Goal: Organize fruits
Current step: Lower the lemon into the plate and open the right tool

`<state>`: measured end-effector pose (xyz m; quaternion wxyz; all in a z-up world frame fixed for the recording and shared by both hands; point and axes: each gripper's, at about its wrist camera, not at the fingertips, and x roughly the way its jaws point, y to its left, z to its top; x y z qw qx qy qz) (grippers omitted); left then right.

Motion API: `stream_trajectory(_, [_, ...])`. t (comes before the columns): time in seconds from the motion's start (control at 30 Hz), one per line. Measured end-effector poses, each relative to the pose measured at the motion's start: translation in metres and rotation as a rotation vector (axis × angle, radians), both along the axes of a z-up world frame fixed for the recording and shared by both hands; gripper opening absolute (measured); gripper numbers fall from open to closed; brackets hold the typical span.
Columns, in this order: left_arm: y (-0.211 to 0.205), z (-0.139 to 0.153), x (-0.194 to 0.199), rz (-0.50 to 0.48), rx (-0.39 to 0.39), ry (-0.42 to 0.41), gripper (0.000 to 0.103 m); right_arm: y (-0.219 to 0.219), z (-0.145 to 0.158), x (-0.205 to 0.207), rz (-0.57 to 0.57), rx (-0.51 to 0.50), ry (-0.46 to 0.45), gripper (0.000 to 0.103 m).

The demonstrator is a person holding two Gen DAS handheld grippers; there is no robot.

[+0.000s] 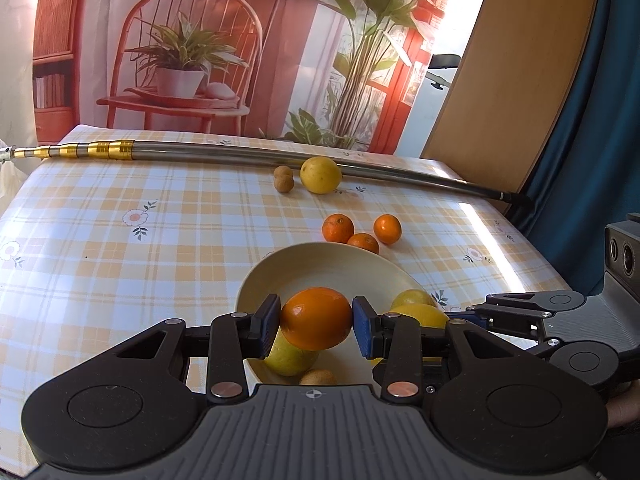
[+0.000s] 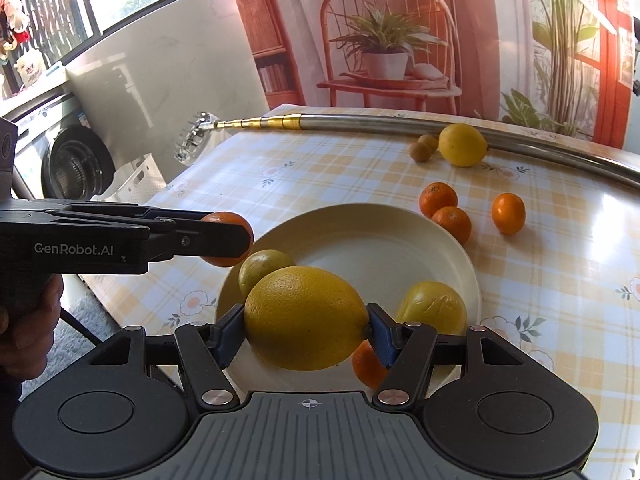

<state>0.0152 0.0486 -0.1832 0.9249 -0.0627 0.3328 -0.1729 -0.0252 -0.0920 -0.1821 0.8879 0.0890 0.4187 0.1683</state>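
My left gripper (image 1: 316, 322) is shut on an orange (image 1: 316, 312) and holds it above the near left part of a cream plate (image 1: 320, 264). In the right wrist view my right gripper (image 2: 306, 336) is shut on a large lemon (image 2: 304, 316) over the plate's (image 2: 380, 248) near edge. Two yellow fruits (image 2: 266, 266) (image 2: 434, 306) and a small orange (image 2: 366, 364) lie in the plate. Beyond it on the table are three tangerines (image 2: 454, 224), a lemon (image 2: 463, 145) and two small brown fruits (image 2: 424, 148).
A long metal pole (image 1: 280, 156) with gold rings lies across the far side of the checked tablecloth (image 1: 120, 260). A printed backdrop hangs behind it. A wooden board (image 1: 500, 80) leans at the right. The table's left edge drops toward a washing machine (image 2: 76, 164).
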Motion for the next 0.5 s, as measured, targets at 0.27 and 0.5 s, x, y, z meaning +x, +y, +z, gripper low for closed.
stream_trajectory(0.27, [-0.001,0.0,0.0,-0.002,0.003,0.0,0.041,0.008,-0.006,-0.002,0.034,-0.024,0.01,0.06])
stream_trajectory(0.5, [-0.002,-0.003,0.001,-0.001,0.025,0.0,0.041,0.012,-0.006,0.001,0.054,-0.051,0.003,0.056])
